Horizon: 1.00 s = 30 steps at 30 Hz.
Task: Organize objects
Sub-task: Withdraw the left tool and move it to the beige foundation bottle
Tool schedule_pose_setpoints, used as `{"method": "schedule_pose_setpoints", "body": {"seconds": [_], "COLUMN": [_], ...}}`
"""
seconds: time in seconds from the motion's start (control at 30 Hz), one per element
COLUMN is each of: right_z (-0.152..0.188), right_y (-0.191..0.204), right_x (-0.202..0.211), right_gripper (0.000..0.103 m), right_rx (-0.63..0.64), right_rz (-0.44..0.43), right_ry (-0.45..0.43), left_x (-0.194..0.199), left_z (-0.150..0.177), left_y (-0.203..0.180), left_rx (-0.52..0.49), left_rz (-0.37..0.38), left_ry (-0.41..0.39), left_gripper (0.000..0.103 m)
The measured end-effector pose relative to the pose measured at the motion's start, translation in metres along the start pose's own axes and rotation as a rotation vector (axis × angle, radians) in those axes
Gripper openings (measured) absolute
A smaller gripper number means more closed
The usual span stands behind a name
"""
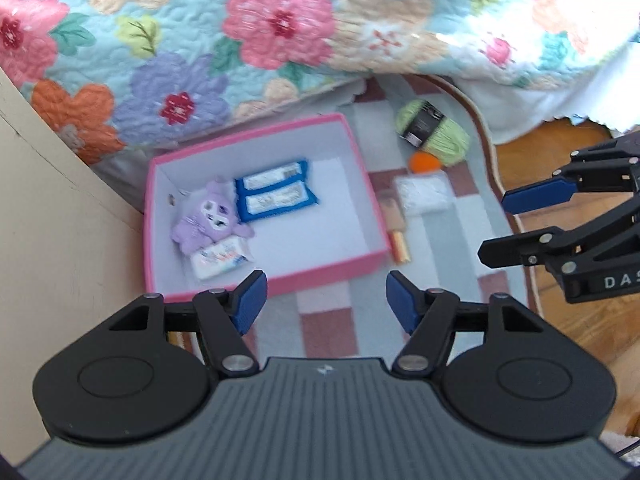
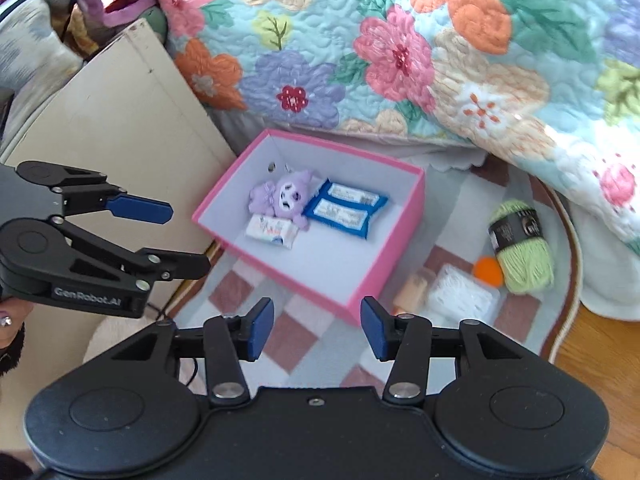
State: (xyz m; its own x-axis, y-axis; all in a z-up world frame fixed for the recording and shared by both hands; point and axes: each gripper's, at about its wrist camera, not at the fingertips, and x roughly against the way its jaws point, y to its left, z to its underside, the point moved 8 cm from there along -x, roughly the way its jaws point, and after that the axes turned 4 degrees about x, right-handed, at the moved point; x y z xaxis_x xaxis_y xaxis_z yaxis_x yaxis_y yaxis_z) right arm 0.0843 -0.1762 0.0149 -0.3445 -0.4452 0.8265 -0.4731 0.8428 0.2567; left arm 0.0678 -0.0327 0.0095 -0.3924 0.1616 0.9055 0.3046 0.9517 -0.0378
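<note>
A pink box (image 1: 362, 168) (image 2: 394, 258) lies open on a checked rug. Inside it are a purple plush toy (image 1: 208, 214) (image 2: 282, 198), a blue double packet (image 1: 276, 194) (image 2: 346, 210) and a small white packet (image 1: 220, 260) (image 2: 272, 230). To the box's right lie green yarn (image 1: 436, 132) (image 2: 522, 246), an orange ball (image 1: 426, 162) (image 2: 488, 270), a white mesh pouch (image 1: 424, 194) (image 2: 460, 298) and a tan tube (image 1: 394, 224) (image 2: 414, 290). My left gripper (image 1: 324, 306) (image 2: 182, 236) is open and empty, above the box's near edge. My right gripper (image 2: 318, 330) (image 1: 492, 226) is open and empty, above the box's near corner.
A flowered quilt (image 1: 280, 24) (image 2: 400, 52) hangs over the bed behind the box. A beige panel (image 1: 60, 216) (image 2: 120, 128) stands at the left. The checked rug (image 1: 328, 328) (image 2: 288, 340) ends at wooden floor (image 1: 560, 160) (image 2: 600, 352) on the right.
</note>
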Motion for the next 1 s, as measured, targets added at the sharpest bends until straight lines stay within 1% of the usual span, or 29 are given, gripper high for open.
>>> {"method": "schedule_pose_setpoints", "body": {"seconds": [0.13, 0.27, 0.43, 0.5, 0.6, 0.7, 0.77, 0.87, 0.93, 1.0], "right_z": [0.025, 0.046, 0.063, 0.068, 0.074, 0.079, 0.082, 0.086, 0.09, 0.094], "right_y": [-0.005, -0.012, -0.021, -0.024, -0.028, -0.029, -0.031, -0.035, -0.04, -0.044], "right_x": [0.014, 0.024, 0.024, 0.02, 0.009, -0.007, -0.02, -0.044, -0.062, -0.08], "right_gripper": [0.059, 0.063, 0.065, 0.065, 0.069, 0.076, 0.076, 0.077, 0.077, 0.077], "right_rx": [-0.005, -0.013, -0.033, -0.038, -0.026, -0.005, 0.004, 0.028, 0.037, 0.049], "right_rz": [0.001, 0.003, 0.009, 0.01, 0.024, 0.024, 0.025, 0.061, 0.078, 0.102], "right_ry": [0.006, -0.016, -0.035, -0.036, -0.039, -0.044, -0.048, -0.067, -0.069, -0.076], "left_x": [-0.003, -0.012, -0.034, -0.045, -0.062, -0.079, -0.089, -0.105, -0.115, -0.127], "left_z": [0.015, 0.024, 0.033, 0.036, 0.04, 0.042, 0.041, 0.042, 0.043, 0.046], "left_y": [-0.016, -0.026, -0.036, -0.039, -0.041, -0.041, -0.041, -0.039, -0.037, -0.035], "left_rx": [0.009, 0.033, 0.076, 0.084, 0.081, 0.103, 0.129, 0.18, 0.199, 0.228], "left_rz": [0.032, 0.046, 0.081, 0.082, 0.072, 0.067, 0.078, 0.101, 0.087, 0.09], "left_ry": [0.008, 0.007, 0.041, 0.056, 0.072, 0.073, 0.055, 0.029, -0.005, -0.023], "left_gripper": [0.068, 0.069, 0.069, 0.069, 0.069, 0.069, 0.069, 0.069, 0.069, 0.068]}}
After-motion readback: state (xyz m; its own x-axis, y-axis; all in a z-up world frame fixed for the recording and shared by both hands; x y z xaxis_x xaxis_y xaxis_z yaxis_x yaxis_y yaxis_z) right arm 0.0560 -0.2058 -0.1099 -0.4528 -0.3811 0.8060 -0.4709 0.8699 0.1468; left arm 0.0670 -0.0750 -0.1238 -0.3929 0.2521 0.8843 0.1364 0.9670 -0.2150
